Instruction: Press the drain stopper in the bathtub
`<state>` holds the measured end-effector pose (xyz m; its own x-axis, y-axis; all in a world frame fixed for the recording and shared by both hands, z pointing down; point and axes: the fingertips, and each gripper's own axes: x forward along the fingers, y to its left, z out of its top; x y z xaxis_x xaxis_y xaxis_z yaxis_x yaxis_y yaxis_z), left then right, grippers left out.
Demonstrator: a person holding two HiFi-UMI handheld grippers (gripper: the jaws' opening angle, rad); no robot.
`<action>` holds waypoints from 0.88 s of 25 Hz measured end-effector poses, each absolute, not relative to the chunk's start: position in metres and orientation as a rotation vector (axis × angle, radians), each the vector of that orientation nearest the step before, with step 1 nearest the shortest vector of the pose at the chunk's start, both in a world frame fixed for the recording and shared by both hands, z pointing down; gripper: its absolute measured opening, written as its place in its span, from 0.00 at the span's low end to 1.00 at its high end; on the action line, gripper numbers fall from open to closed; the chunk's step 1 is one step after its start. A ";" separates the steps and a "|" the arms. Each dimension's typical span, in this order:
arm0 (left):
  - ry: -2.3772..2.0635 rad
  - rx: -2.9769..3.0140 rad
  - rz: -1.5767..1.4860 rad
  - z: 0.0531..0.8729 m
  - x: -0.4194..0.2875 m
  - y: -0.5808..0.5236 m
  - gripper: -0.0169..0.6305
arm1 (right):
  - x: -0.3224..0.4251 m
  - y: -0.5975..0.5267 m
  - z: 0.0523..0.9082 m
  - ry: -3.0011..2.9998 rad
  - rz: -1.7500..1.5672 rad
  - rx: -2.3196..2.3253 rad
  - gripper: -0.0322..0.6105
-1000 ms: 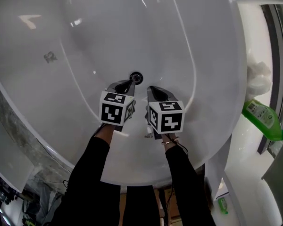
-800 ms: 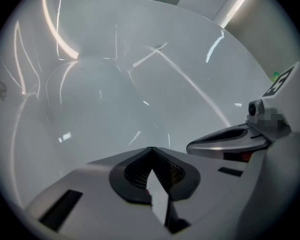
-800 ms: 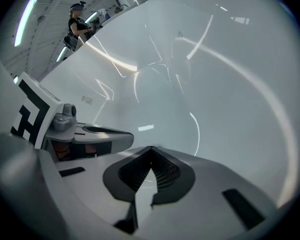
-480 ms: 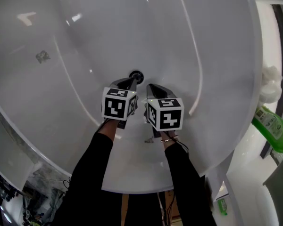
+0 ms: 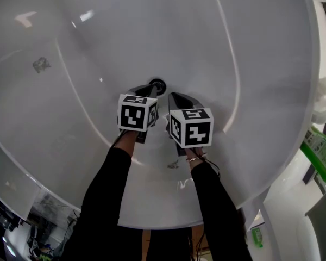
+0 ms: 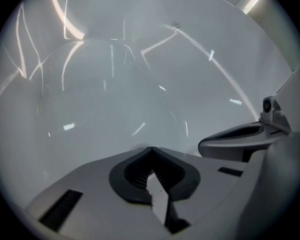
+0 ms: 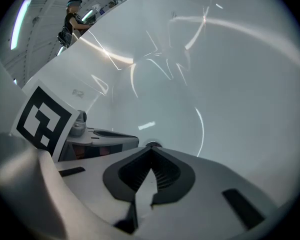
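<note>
The round dark drain stopper (image 5: 158,86) sits in the floor of the white bathtub (image 5: 217,48). My left gripper (image 5: 150,90) is shut and empty, and its tip is right at the stopper's near-left edge; I cannot tell whether they touch. My right gripper (image 5: 174,98) is shut too and hangs just right of the stopper, a little nearer to me. In the right gripper view a sliver of the stopper (image 7: 152,144) shows just past the closed jaw tips (image 7: 151,149), with the left gripper (image 7: 97,138) beside them. The left gripper view shows its jaws (image 6: 150,148) closed and the stopper hidden.
A green bottle (image 5: 320,155) and a white lumpy object (image 5: 324,106) stand on the ledge at the tub's right. A small grey mark (image 5: 41,64) lies on the tub's left slope. A person (image 7: 72,18) stands far off beyond the rim.
Both grippers have crept a little forward towards the stopper, the left tip closing on its edge. The head camera has shifted, so the tub's right rim and bottle sit further right.
</note>
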<state>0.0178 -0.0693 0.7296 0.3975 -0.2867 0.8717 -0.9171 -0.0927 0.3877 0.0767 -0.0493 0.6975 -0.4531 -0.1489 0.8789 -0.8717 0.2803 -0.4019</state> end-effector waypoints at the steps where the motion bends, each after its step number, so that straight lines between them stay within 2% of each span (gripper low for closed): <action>1: -1.086 1.614 0.759 0.732 0.018 -0.069 0.04 | 0.076 -0.049 0.699 -1.802 1.225 0.922 0.05; 22: -1.053 1.544 0.790 0.784 0.020 -0.049 0.04 | 0.072 -0.044 0.722 -1.780 1.256 0.893 0.05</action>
<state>0.0198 -0.0487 0.7841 0.3927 -0.2201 0.8929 -0.9189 -0.0539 0.3908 0.0719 -0.0444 0.7224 -0.4607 -0.1112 0.8806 -0.8669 0.2691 -0.4195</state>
